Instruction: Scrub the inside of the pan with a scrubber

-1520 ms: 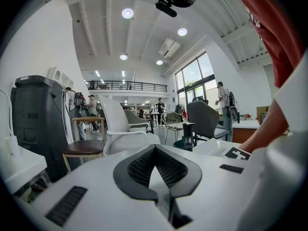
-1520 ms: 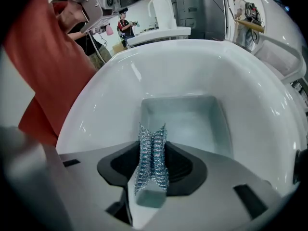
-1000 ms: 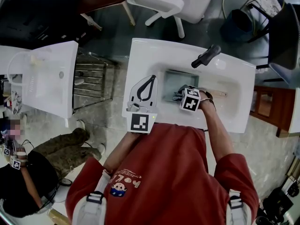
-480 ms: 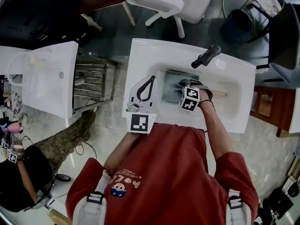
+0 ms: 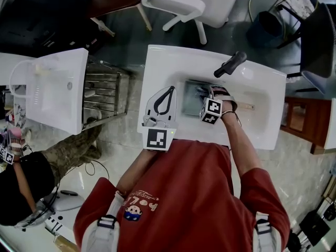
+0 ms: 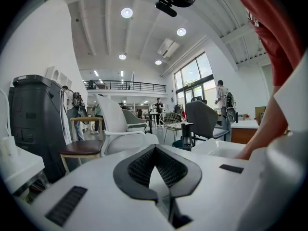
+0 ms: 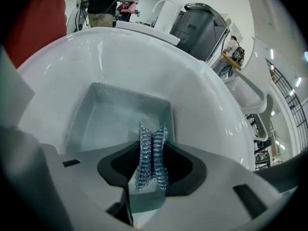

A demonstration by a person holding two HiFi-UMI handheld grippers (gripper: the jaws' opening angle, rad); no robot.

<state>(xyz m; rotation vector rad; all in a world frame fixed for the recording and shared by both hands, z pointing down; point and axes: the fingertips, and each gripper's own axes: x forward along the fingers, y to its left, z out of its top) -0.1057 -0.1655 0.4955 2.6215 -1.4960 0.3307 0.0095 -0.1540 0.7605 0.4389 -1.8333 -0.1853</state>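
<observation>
A person in a red shirt stands at a white sink (image 5: 163, 67) with a gripper in each hand. In the basin, toward its left side, lies a rectangular metal pan (image 5: 191, 103), open side up. The right gripper (image 5: 203, 94) reaches down over the pan, its marker cube just above the near rim. From the right gripper view, its jaws are clamped on a wad of steel-wool scrubber (image 7: 147, 172), squeezed thin between the black pads, with the strands sticking out past the tips toward the pan's floor (image 7: 115, 119). I cannot tell whether the scrubber touches the metal.

The left gripper (image 5: 169, 91) lies on the flat left rim of the sink, just beside the basin and apart from the pan, pointing toward the far side. Its jaws are together at the tips with nothing between them, as the left gripper view (image 6: 155, 150) shows.

A black tap (image 5: 231, 63) stands on the far rim, right of the pan. A white chair (image 5: 194, 1) stands beyond the sink, and a second white sink (image 5: 52, 88) stands well to the left.
</observation>
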